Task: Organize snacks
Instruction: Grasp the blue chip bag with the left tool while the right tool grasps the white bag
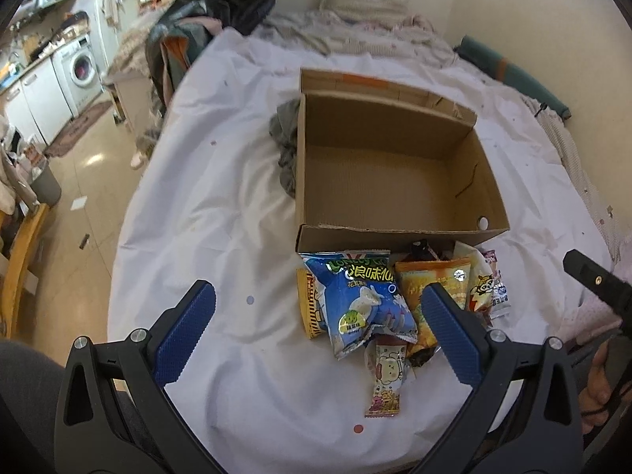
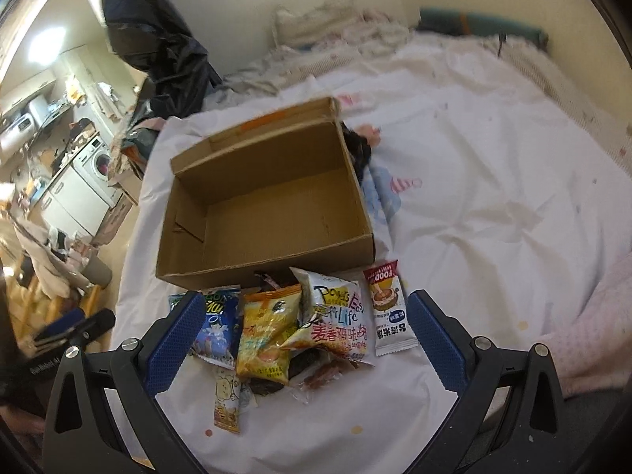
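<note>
Both grippers, left gripper (image 1: 318,330) and right gripper (image 2: 304,339), hover with jaws wide open, holding nothing. Snacks lie heaped on the bed (image 1: 221,213), just before the empty cardboard box (image 1: 395,166). Left to right: blue bag (image 1: 361,300), orange bag (image 1: 426,280), white bag (image 2: 339,316), small packet (image 2: 389,308). Likely light, crinkly, slippery, crushable; pinch a sealed edge. Long axes point roughly toward the box.

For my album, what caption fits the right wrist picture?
Open right gripper above snacks beside an empty box.
</note>
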`<state>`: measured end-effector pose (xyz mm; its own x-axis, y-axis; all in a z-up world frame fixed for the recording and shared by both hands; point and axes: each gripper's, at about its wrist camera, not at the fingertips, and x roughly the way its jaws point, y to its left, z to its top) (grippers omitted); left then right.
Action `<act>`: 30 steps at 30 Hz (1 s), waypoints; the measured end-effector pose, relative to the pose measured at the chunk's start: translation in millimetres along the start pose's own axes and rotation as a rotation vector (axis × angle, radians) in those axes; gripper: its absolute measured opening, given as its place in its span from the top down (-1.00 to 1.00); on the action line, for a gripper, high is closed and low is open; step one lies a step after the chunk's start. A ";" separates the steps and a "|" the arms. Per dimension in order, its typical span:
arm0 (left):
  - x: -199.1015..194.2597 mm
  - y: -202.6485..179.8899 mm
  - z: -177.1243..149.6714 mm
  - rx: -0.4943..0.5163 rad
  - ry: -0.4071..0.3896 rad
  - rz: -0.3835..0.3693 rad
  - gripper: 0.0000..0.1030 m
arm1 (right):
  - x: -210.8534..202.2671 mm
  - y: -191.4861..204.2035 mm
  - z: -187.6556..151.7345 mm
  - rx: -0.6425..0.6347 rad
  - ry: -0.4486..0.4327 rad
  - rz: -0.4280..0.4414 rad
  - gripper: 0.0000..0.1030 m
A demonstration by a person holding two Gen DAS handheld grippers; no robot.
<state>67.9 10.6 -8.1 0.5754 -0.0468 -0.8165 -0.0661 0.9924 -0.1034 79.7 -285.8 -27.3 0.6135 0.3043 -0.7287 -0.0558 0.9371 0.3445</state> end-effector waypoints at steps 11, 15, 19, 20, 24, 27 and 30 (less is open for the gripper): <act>71.9 -9.5 21.9 -0.048 0.266 -0.040 -0.99 | 49.1 -65.8 4.8 0.276 0.173 0.015 -1.00; 101.7 -30.3 13.2 -0.011 0.352 -0.033 -0.74 | 47.8 -63.1 6.9 0.241 0.165 -0.017 -1.00; 126.4 -44.7 5.1 0.017 0.403 -0.009 -0.66 | 50.5 -61.8 6.4 0.231 0.177 -0.022 -1.00; 130.4 -45.7 4.4 0.024 0.412 -0.002 -0.57 | 52.2 -62.7 7.0 0.228 0.176 -0.023 -1.00; 133.6 -47.4 -1.1 0.035 0.409 0.002 -0.13 | 53.6 -62.1 7.7 0.219 0.178 -0.025 -1.00; 122.0 -47.1 -1.6 0.041 0.395 -0.030 0.10 | 54.4 -60.7 8.4 0.211 0.178 -0.023 -1.00; 111.3 -43.9 -4.1 0.031 0.403 -0.060 0.17 | 54.6 -62.3 8.4 0.220 0.179 -0.014 -1.00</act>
<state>131.4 -38.7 -96.7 0.2111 -0.1397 -0.9674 -0.0139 0.9892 -0.1459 123.3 -329.0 -83.5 0.4630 0.3355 -0.8204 0.1356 0.8879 0.4396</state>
